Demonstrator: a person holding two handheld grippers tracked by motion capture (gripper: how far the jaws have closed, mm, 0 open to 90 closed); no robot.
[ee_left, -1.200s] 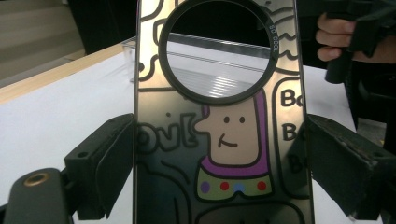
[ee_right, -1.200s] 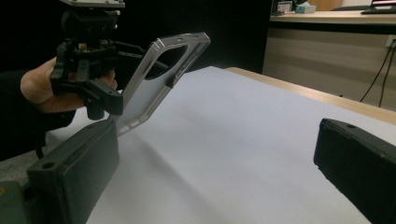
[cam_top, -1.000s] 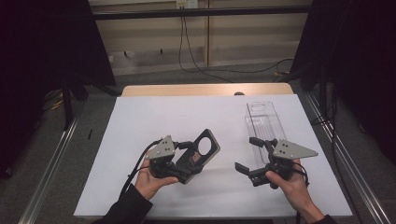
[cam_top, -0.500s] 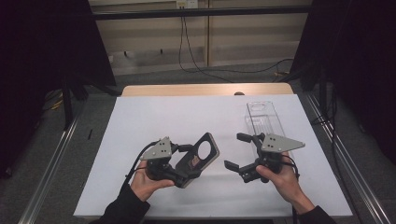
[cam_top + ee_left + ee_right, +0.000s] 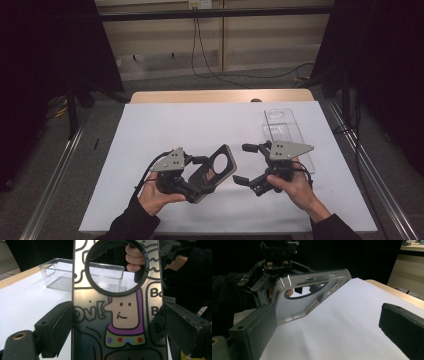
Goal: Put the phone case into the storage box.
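The left gripper [image 5: 202, 172] pinches a phone case [image 5: 117, 312] by its side edges, holding it tilted above the desk [image 5: 165, 125]; the right gripper [image 5: 245, 164] is spread wide, empty, just beside the case's ring end. Likely risks — the case is thin and flexible, so a squeeze on its edges could bow it and let it pop out; a right-side grab near the camera hole could twist it loose from the left jaws. A clear plastic bin [image 5: 287, 132] sits near the right hand; a careless swing could knock it. White sheet covers the wooden desk; dark curtains at both sides, cables on the floor behind.
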